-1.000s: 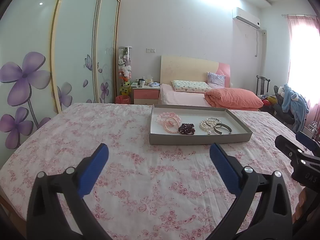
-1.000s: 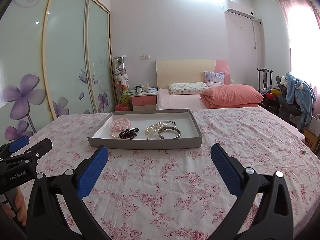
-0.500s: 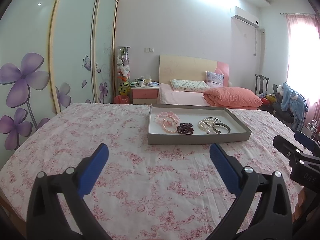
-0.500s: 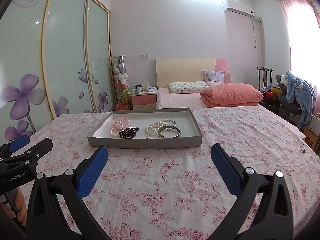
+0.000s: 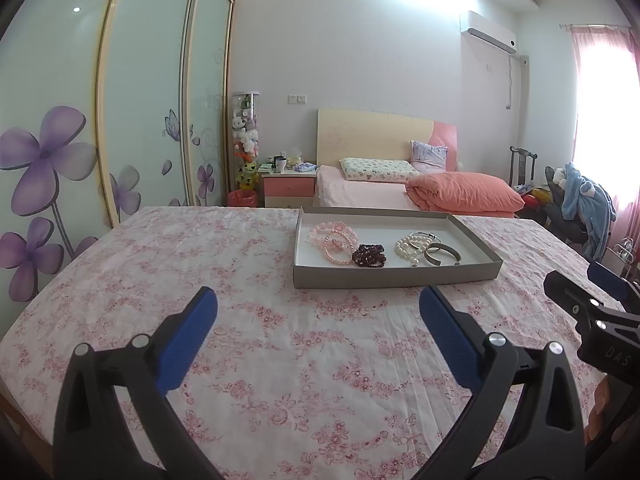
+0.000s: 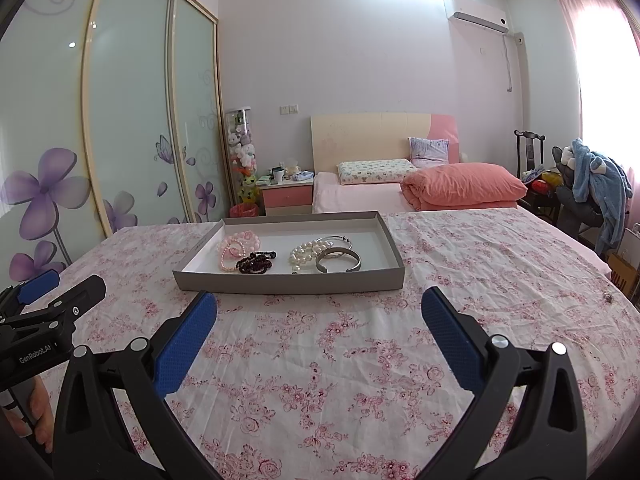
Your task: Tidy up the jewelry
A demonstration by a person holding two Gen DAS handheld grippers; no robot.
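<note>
Left wrist view had the left gripper (image 5: pixel 318 308) spread wide with nothing between its blue pads (image 5: pixel 188 338), hanging above the flowered bedspread (image 5: pixel 200 264). The right gripper (image 6: pixel 319 308) stood the same way, jaws wide apart and empty, and each tool showed at the edge of the other's view.

Straight ahead of both pairs of fingers sat a shallow grey tray (image 5: pixel 396 276) on the bedspread, its long side running across the view. All the jewelry lay inside it, toward the near wall: a pink bead bracelet (image 5: pixel 334 240) at the left, a dark red bead bracelet (image 5: pixel 369 256) just beside it, a white pearl bracelet (image 5: pixel 409 247) further right, and a silver bangle (image 5: pixel 442 254) touching or overlapping the pearls. A thinner silver ring seemed to lie behind the pearls.

From the left gripper the tray lay ahead and a little to the right; from the right gripper it lay ahead and a little to the left, so it sat roughly between the two. The pink and dark beads were on the left gripper's side, the pearls and bangle (image 6: pixel 338 260) on the right's.

With everything already in the tray, this could have been pieces waiting to be sorted or pieces already laid in place.
</note>
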